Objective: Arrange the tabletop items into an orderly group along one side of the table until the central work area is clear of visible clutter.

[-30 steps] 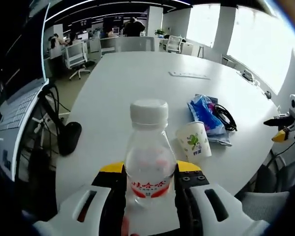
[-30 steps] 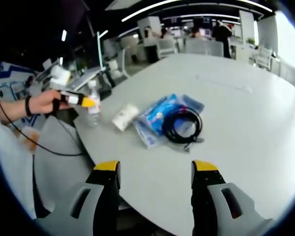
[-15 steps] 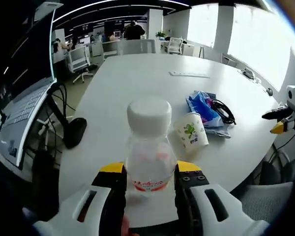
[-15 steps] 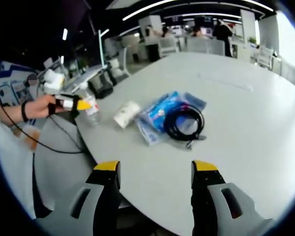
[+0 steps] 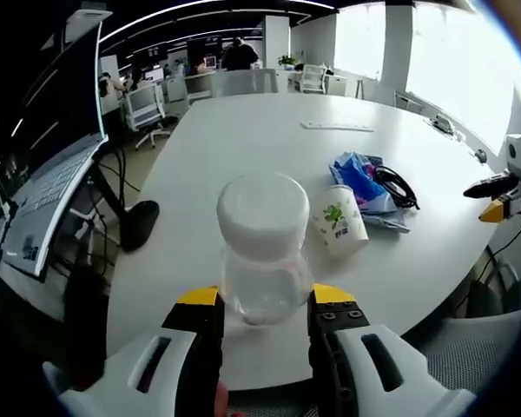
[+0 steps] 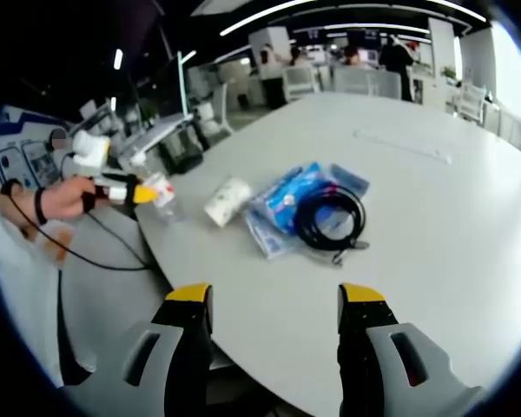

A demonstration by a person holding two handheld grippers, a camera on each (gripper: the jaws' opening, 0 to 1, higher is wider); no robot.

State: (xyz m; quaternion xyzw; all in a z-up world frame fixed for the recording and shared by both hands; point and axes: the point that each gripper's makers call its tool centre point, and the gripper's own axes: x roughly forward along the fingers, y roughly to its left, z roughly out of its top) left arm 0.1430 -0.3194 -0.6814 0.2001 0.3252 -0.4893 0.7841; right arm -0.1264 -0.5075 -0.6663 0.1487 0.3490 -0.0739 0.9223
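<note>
A clear plastic water bottle (image 5: 262, 261) with a white ribbed cap sits low in the centre of the left gripper view, tilted toward the camera and clamped between the left gripper's (image 5: 265, 306) yellow-tipped fingers. Just right of it on the smooth white oval worktop (image 5: 234, 139) stand a paper cup (image 5: 342, 217), a crinkled blue packet (image 5: 361, 181) and a coiled black cable (image 5: 398, 186). The right gripper's (image 6: 275, 302) fingers gape wide, holding nothing.

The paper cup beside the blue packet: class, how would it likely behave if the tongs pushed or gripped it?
The paper cup looks thin-walled, so it would probably crush under a firm grip. It appears to be lying on its side in the right gripper view, so a push may roll it in a curve. It probably weighs little and slides easily on the smooth table.
</note>
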